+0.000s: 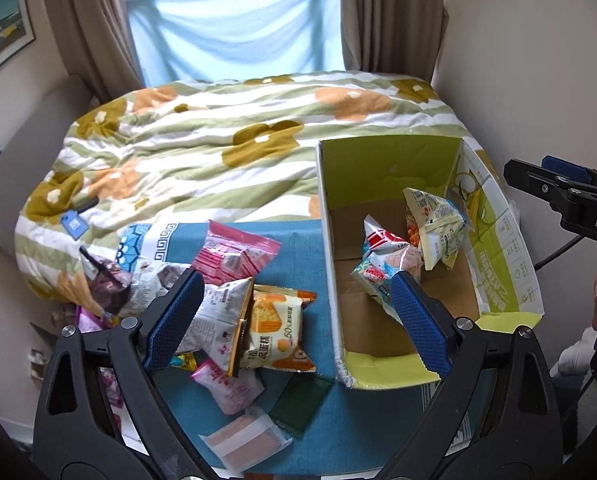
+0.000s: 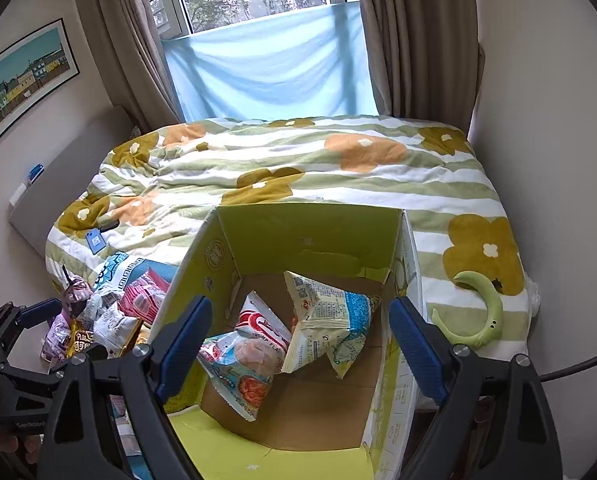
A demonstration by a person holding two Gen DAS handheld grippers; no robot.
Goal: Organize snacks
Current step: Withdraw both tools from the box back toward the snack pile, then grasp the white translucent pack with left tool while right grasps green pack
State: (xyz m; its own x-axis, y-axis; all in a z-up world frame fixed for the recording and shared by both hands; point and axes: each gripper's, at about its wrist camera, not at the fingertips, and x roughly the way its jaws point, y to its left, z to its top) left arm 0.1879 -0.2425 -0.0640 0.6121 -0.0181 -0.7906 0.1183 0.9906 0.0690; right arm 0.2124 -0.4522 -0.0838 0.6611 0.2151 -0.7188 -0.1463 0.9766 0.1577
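1. A green cardboard box (image 2: 310,240) with its top open is seen on a blue cloth (image 1: 298,248), which is spread at the near end of a bed (image 1: 218,140) covered by a flower-patterned quilt.
2. Two snack bags are found inside the box: a red-and-white shrimp snack bag (image 2: 242,356) lying on the box floor, and a pale yellow bag (image 2: 322,320) leaning over it, the two touching.
3. A loose pile of snacks (image 1: 226,300) is noted on the cloth just left of the box; among them a cake packet (image 1: 274,328), a pink striped packet (image 1: 234,256), a dark green packet (image 1: 300,404) and a clear-wrapped wafer (image 1: 244,444) are made out.
4. The left hand-held gripper (image 1: 294,320) is held released over the pile and the box's left wall, jaws wide; nothing is pressed between its pads.
5. The right hand-held gripper (image 2: 298,344) is held above the box's opening, jaws spread and empty, with both bags seen below between the fingers.
6. A green crescent-shaped item (image 2: 482,312) is recorded on the quilt, right of the box and apart from it.
7. A small blue tag (image 1: 73,224) lies on the quilt, left of the cloth.
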